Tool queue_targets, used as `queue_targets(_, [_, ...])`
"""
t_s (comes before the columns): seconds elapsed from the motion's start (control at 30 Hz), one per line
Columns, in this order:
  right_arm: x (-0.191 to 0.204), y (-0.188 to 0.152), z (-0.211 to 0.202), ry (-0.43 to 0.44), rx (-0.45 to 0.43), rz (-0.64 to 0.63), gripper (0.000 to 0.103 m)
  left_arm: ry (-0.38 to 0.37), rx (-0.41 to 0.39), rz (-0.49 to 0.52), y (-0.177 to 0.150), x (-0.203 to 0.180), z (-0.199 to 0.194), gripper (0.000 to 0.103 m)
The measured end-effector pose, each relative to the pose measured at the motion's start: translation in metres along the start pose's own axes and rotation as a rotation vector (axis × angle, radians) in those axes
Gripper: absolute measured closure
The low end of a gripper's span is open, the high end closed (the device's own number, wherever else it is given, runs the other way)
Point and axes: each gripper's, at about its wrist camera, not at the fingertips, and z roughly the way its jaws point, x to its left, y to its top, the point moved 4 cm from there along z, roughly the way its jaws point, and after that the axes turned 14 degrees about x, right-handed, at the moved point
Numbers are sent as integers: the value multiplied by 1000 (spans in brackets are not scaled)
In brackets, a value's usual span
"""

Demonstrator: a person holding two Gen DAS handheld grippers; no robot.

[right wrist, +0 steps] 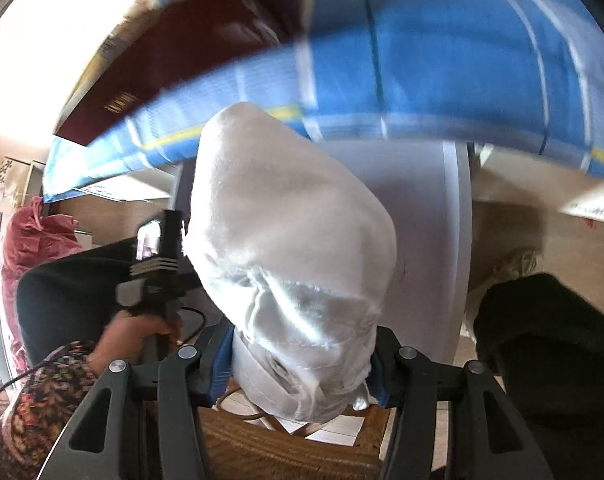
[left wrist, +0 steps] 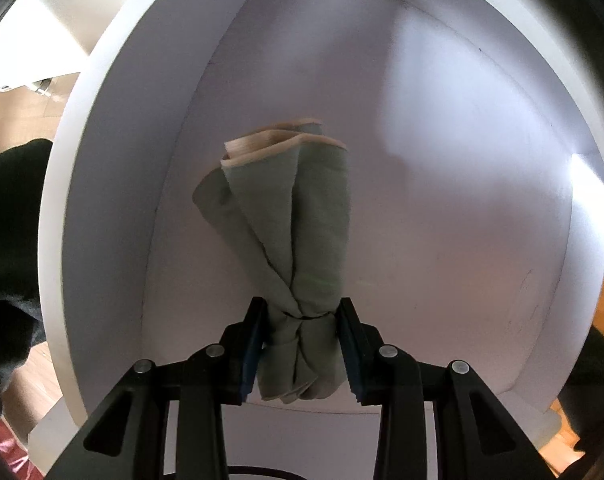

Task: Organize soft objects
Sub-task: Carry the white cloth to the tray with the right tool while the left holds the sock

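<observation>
In the left wrist view my left gripper [left wrist: 300,316] is shut on a folded sage-green cloth [left wrist: 290,216] with cream edges. The cloth reaches forward into a white shelf compartment [left wrist: 441,184], near its left wall. In the right wrist view my right gripper [right wrist: 302,356] is shut on a bunched white cloth [right wrist: 286,248] that fills the middle of the view. The other gripper's handle [right wrist: 162,276] and the hand holding it show at the left, beside the white shelf unit [right wrist: 433,240].
A blurred blue striped fabric [right wrist: 421,64] and a dark red surface [right wrist: 174,64] span the top of the right wrist view. A woven wicker basket [right wrist: 270,448] lies below. A red bag [right wrist: 26,248] stands at left, a black object [right wrist: 549,352] at right. Wooden floor [left wrist: 10,116] shows beside the shelf.
</observation>
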Motion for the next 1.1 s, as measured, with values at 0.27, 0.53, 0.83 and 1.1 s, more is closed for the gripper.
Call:
queue_targets(0.27, [45, 1, -57, 3, -78, -78, 50, 2, 4, 17, -6, -10, 14, 67])
queue_targets(0.53, [84, 31, -114, -72, -154, -143, 50, -14, 13, 15, 1, -17, 5, 67])
queue_targets(0.83, [124, 76, -127, -163, -188, -185, 50, -17, 17, 22, 6, -34, 1, 67])
queue_targets(1.1, [145, 135, -125, -228, -193, -186, 50, -23, 17, 37, 4, -32, -3, 67])
